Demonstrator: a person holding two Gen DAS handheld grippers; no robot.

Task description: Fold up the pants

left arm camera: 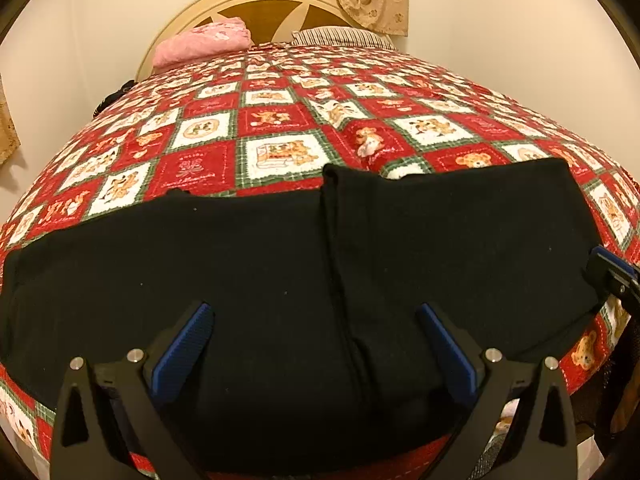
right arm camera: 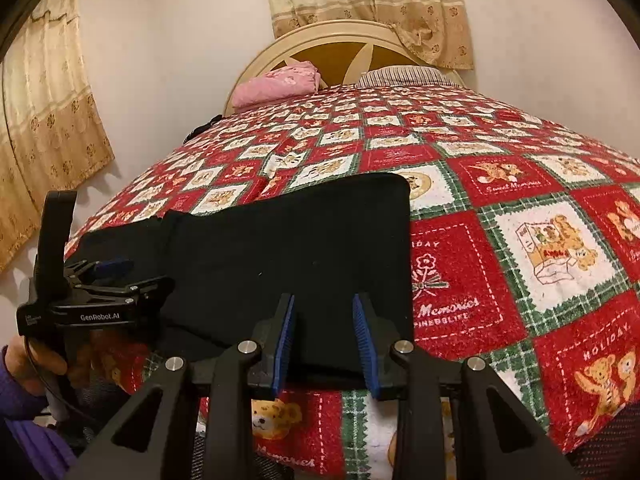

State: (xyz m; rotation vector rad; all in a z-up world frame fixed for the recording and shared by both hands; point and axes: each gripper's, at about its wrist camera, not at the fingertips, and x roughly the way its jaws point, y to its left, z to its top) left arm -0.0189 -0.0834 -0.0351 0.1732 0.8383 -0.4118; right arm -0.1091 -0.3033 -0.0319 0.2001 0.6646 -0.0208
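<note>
The pants (left arm camera: 280, 264) are laid flat near the foot edge of the bed (left arm camera: 280, 128), already doubled into a broad dark rectangle, with a raised lengthwise ridge running down the middle where one layer overlaps another.

To the left of that ridge and across it, the left tongs (left arm camera: 314, 316) are held spread wide above the cloth, nothing between the blue pads. The next fold is judged to be a crosswise one, so a firm bite on the near hem is called for, with both layers taken together so that the under layer is not left behind.

To the right of the ridge, over the near right corner of the pants, the right tongs (right arm camera: 324, 312) are parted by a narrower gap and nothing is gripped. A matching bite at that corner is advised, and an even lift by both sides, so that the edges are kept square.

Much is hidden. The near hem of the pants is covered by the tongs' own frames in both views. Seams, waistband and leg ends cannot be told apart in the black cloth. How many layers lie there cannot be judged.
</note>
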